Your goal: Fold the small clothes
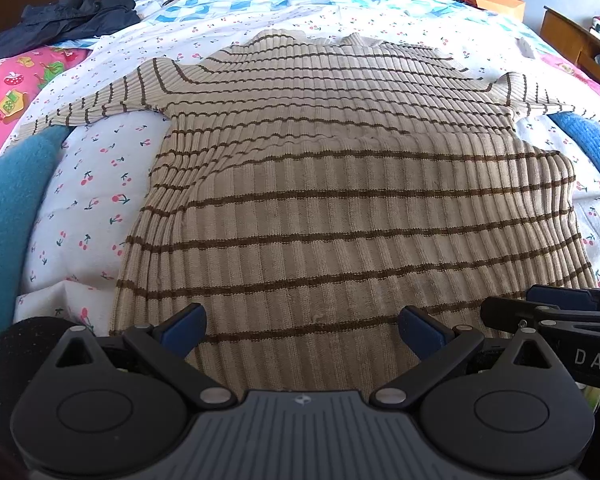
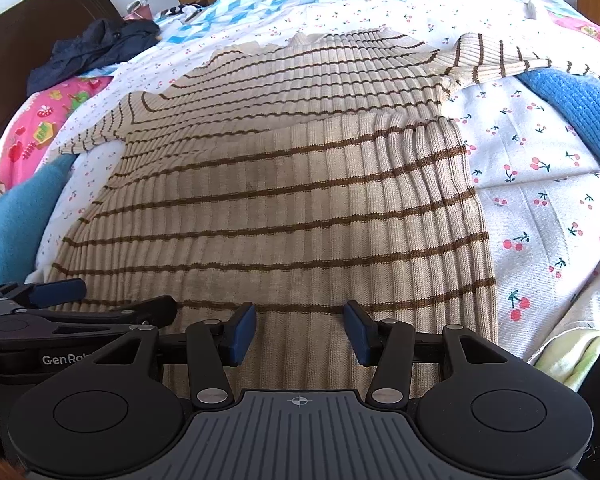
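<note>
Both grippers wait at the hem, jaws apart, sweater running straight ahead.

The left gripper (image 1: 300, 332) and right gripper (image 2: 300, 332) sit side by side, neither clamping cloth. The sweater (image 1: 340, 184) lies flat on the bed (image 1: 84, 200), its long axis leading away from the fingers to the collar, sleeves spread to either side; each hand looks equally near the hem.

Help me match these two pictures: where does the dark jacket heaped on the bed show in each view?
Left wrist view: dark jacket at the upper left, beyond the striped sweater.
Right wrist view: dark jacket at the upper left, lower in the picture.
Shared landmark: the pink printed blanket just below it.
</note>
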